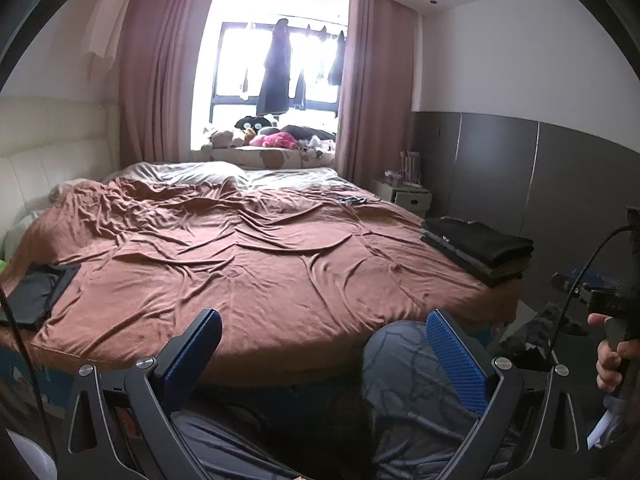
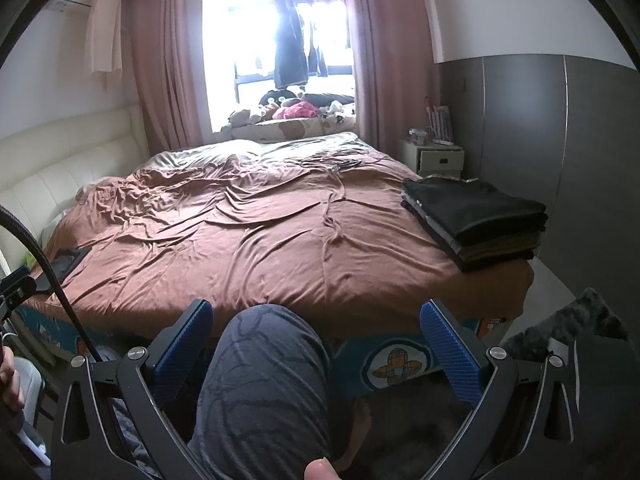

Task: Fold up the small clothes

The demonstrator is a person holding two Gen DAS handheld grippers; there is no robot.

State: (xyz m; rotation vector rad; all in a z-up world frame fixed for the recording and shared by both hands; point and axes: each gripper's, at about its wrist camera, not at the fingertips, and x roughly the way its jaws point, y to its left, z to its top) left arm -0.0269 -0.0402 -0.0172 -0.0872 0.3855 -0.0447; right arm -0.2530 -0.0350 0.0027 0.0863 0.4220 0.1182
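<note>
The bed (image 2: 260, 232), spread with its brown sheet, is your folding surface, and the stack of folded clothes (image 2: 476, 220) sits at its right corner, likely to keep the middle free. Your left gripper (image 1: 324, 344) and right gripper (image 2: 316, 336) hang over your knees, jaws apart and holding nothing, seemingly ready for the next piece.

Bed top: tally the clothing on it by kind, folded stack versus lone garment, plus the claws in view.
Stack of folded dark clothes: 1
Lone dark garment lying flat: 1
Open, empty claws: 2, left claw and right claw
Total: 4
</note>
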